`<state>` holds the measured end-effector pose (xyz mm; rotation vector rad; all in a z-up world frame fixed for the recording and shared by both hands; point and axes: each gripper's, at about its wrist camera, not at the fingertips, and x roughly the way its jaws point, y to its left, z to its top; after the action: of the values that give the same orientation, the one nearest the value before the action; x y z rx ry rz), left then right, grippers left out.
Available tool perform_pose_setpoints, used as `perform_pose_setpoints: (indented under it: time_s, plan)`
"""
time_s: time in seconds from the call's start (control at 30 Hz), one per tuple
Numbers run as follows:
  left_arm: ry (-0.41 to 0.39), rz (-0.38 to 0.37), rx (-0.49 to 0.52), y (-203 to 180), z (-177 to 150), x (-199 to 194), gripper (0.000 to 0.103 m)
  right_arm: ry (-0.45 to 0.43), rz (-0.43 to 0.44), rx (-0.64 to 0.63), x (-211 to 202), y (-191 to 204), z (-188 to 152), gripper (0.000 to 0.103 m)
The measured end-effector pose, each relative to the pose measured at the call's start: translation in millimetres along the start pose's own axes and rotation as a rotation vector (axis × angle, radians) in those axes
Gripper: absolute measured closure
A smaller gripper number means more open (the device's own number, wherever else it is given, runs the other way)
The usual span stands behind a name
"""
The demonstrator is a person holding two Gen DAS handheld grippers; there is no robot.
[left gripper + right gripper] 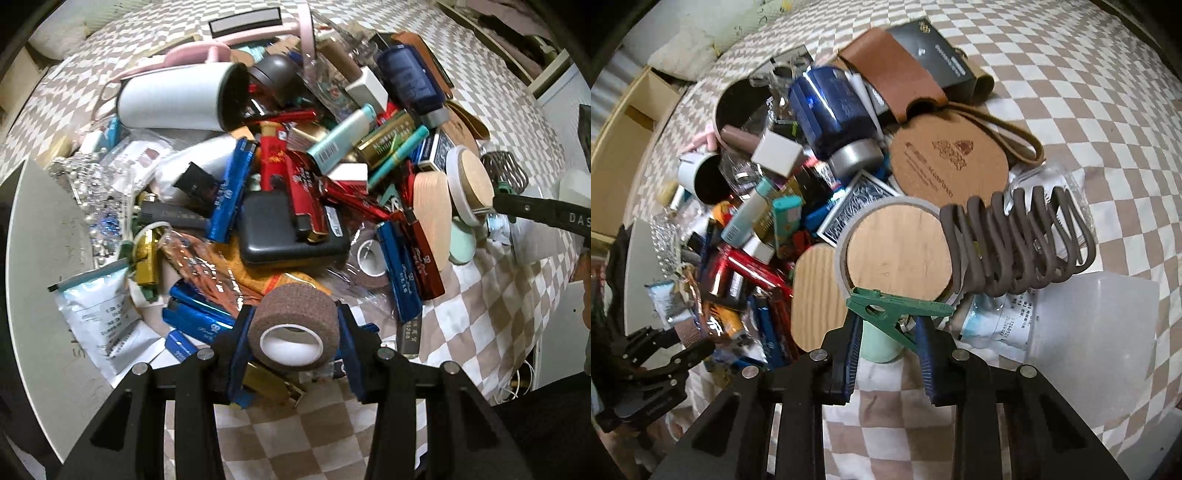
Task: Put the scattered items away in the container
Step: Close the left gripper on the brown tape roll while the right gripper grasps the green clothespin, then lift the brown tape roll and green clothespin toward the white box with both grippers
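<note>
- Clutter everywhere: a heap of small goods lies on a beige-and-white checked cloth (480, 295), glossy foil beside matte plastic and pale wood.
- Left gripper (293, 332) is clamped on a brown bandage roll (293, 321), a crinkled, fabric-like cylinder with a white core facing the camera; the ribbed blue pads press it from both sides, above the near edge of the heap.
- Right gripper (888, 332) is closed on a green clothespin (894, 310), a hard plastic clip with a metal spring, lying crosswise between the blue pads.
- Just behind that clip sits a round wooden lid (899, 251) with a pale rim, smooth and grainy, and beside it a rounded rectangular wooden lid (816, 295).
- To the right, a brown wire whisk (1019, 240) of looped coils rests on a plastic-wrapped packet.
- Further back, a round cork coaster (947, 158) with stamped lettering, a tan leather sleeve (890, 70) and a dark blue bottle (834, 114) with a grey metal cap.
- From the left wrist view, a white cylindrical tumbler (173, 98) lies on its side, dark mouth toward the pile.
- A black rounded case (288, 229) sits mid-heap, a red foil carton (306, 192) across it and a blue foil carton (231, 192) leaning alongside.
- A clear bead string (88, 177) glitters at the left, touching a curved white rim (40, 236); whether that is the container I cannot tell.
</note>
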<state>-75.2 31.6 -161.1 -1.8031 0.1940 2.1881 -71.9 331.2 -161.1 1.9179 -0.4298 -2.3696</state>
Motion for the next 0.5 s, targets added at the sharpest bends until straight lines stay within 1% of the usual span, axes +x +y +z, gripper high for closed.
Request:
perform_pose_setpoints:
  time_s: [0.1,0.2,0.27,0.37,0.5]
  plan:
    - [-0.018,-0.002,-0.012,6.5,1.5,-7.8,0.059,-0.022,0.022,0.02,-4.1,-5.7,-4.0,0.073]
    - [-0.036,-0.003,-0.019,-0.5,11.9,-9.9,0.059,-0.047,0.051,0.038,-13.9,-7.0,3.5,0.073]
    - [-0.046,-0.006,-0.024,0.4,12.0,-14.0,0.059,-0.065,0.07,0.046,-22.3,-9.3,13.4,0.074]
    - [-0.056,-0.006,-0.024,-20.1,22.5,-3.8,0.059,-0.097,0.11,0.06,-23.6,5.3,15.4,0.073]
    - [-0.067,-0.004,-0.018,-27.6,25.3,-3.9,0.059,-0.122,0.144,0.069,-31.0,11.9,16.0,0.073]
